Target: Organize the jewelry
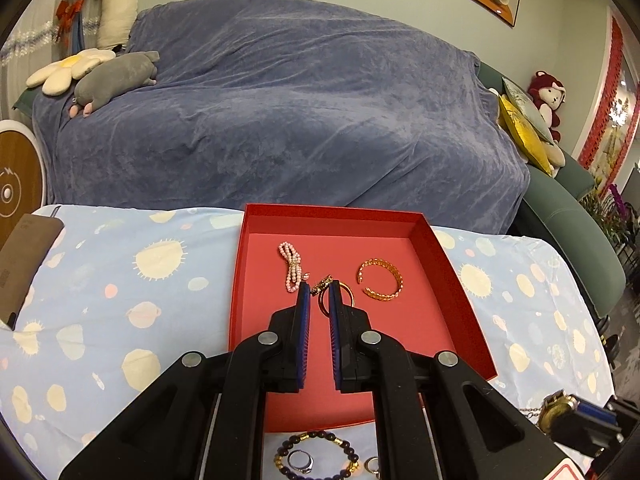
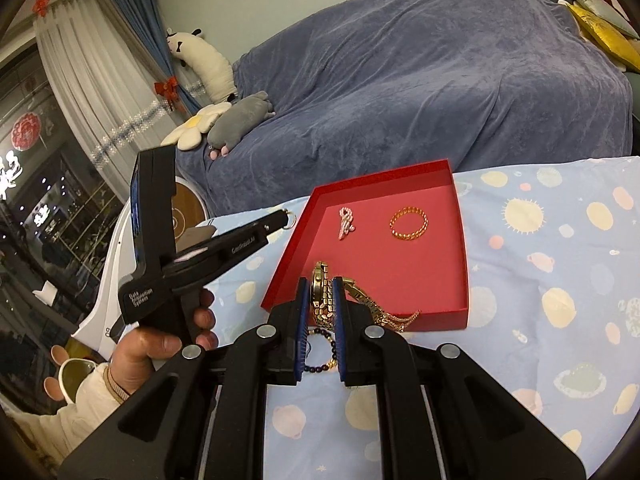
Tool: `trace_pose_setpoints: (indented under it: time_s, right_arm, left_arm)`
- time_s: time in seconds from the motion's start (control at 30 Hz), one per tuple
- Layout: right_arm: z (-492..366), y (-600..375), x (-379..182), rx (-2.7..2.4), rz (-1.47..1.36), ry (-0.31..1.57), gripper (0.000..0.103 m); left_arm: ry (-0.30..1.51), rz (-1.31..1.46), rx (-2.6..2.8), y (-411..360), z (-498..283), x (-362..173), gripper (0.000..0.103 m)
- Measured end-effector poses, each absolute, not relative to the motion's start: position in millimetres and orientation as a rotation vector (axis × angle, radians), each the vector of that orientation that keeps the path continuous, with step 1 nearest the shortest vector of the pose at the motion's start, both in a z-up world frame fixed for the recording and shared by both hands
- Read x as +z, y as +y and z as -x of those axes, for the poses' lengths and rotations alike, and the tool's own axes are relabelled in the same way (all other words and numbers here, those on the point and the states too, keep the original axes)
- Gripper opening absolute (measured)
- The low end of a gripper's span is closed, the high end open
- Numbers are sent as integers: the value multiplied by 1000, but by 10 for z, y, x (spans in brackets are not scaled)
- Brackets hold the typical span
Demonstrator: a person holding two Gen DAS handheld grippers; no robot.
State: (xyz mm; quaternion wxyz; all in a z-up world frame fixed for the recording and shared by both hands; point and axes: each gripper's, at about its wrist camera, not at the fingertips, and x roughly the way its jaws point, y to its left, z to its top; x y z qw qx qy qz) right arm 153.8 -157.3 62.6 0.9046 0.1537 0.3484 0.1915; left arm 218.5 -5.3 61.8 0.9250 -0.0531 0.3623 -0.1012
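Observation:
A red tray (image 1: 440, 248) lies on the blue patterned cloth; it also shows in the right wrist view (image 2: 462, 240). In it lie a pink bead bracelet (image 1: 291, 266), a gold open bangle (image 1: 380, 279) and a small gold ring (image 1: 322, 282). My left gripper (image 1: 319, 289) hangs over the tray, shut on a thin ring (image 1: 347, 296); in the right wrist view (image 2: 289, 218) the ring dangles at its tip. My right gripper (image 2: 322, 286) is shut on a gold watch (image 2: 325, 300) at the tray's near edge; its band (image 2: 384, 314) trails right.
A dark and gold bead bracelet (image 1: 316, 452) and silver rings (image 1: 300, 462) lie on the cloth in front of the tray. A sofa under a blue throw (image 1: 280, 120) with plush toys (image 1: 116, 80) stands behind. A brown box (image 1: 24, 264) sits at the left.

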Motion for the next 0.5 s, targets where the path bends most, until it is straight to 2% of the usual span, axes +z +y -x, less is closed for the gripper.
trace_pose_setpoints:
  time_s: [0.37, 0.5]
  right_arm:
    - [-1279, -1406, 26, 486, -471, 928, 11]
    - [-1193, -1282, -29, 544, -494, 952, 11]
  left_arm:
    - [793, 125, -179, 39, -2178, 459, 7]
    - [782, 111, -182, 25, -2158, 473, 7]
